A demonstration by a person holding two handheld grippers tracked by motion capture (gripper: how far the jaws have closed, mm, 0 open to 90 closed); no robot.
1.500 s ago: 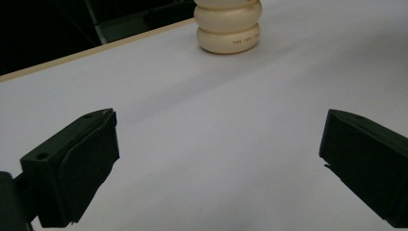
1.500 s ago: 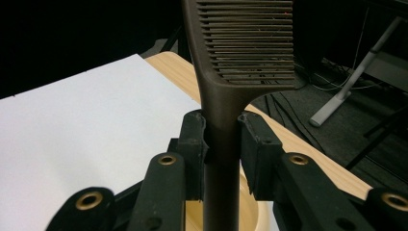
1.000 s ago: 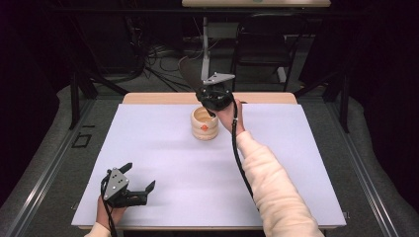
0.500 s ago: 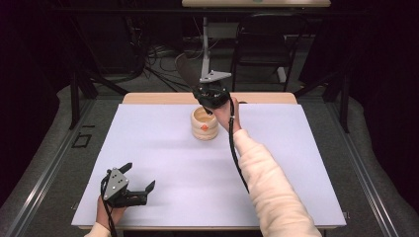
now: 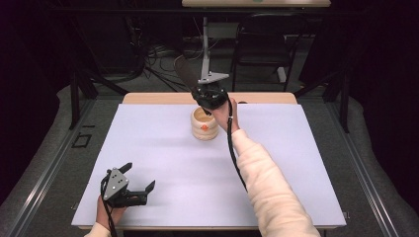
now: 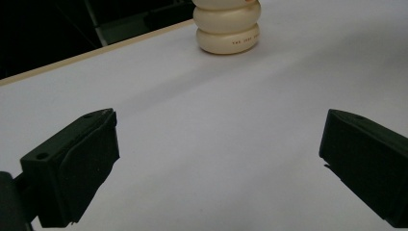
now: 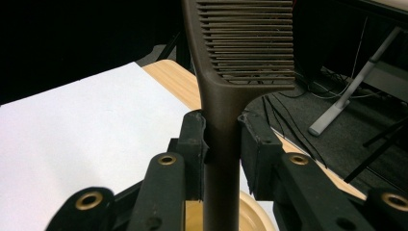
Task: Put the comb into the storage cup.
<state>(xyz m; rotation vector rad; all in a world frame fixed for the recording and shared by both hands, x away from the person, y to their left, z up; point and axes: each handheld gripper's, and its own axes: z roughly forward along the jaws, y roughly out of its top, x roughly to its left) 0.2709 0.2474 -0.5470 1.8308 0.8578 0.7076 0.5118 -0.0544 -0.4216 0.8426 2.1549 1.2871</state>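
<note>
A cream ribbed cup (image 5: 205, 126) stands on the white mat (image 5: 301, 163) near the table's far middle. Just above it my right gripper (image 5: 210, 98) is shut on the handle of a dark brown comb (image 5: 184, 74), whose toothed end sticks up and to the left. In the right gripper view the pads clamp the comb (image 7: 240, 48) handle from both sides, its lower end reaching down over the cup's mouth (image 7: 252, 211). My left gripper (image 5: 139, 176) rests near the front left of the mat, open, nothing between its jaws. Its own view looks across bare mat to the cup (image 6: 227, 26).
The wooden table edge (image 5: 148, 98) runs along the back of the mat. Beyond it lie floor cables, a stand (image 5: 205, 44) and a chair (image 5: 262, 44) in the dark. The person's right sleeve (image 5: 267, 187) crosses the mat's right half.
Hardly anything differs: the right gripper with the comb has edged a touch to the left over the cup. The left gripper has stayed put.
</note>
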